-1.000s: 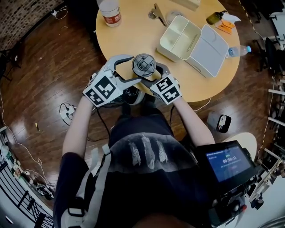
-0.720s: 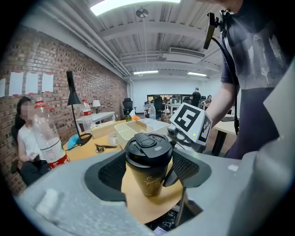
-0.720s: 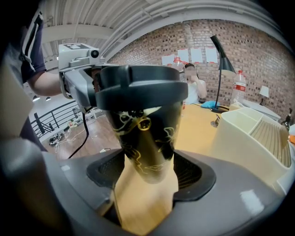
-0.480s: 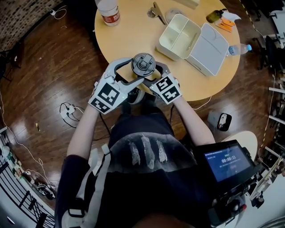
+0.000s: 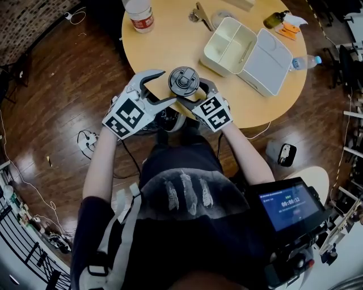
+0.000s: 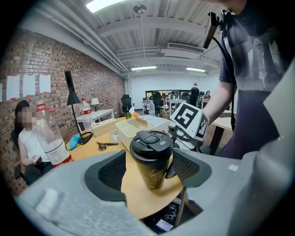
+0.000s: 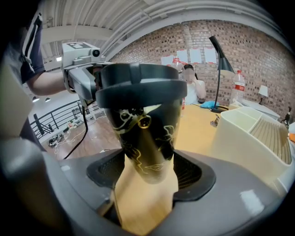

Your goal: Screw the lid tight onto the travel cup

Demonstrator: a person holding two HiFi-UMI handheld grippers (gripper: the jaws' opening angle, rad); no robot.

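Observation:
A dark travel cup [image 5: 183, 81] with a gold pattern stands near the round wooden table's front edge [image 5: 164, 42], its black flip lid [image 6: 151, 144] on top. My right gripper [image 5: 195, 95] is shut on the cup's body [image 7: 147, 133], low down, with a pad on each side. My left gripper [image 5: 168, 86] comes in from the left at lid height and is open. In the left gripper view the cup sits between its pads [image 6: 110, 173], with table showing on the left side.
A white two-compartment box [image 5: 229, 48] with its lid [image 5: 266, 63] open lies right of the cup. A clear bottle with a red label [image 5: 139, 14] stands at the far left. A metal clip [image 5: 199, 17], a small bottle [image 5: 275, 21] and a water bottle [image 5: 303, 64] lie further off.
My left gripper swung round the lid towards the right, then drew back to the left. The cup and my right gripper have stayed put.

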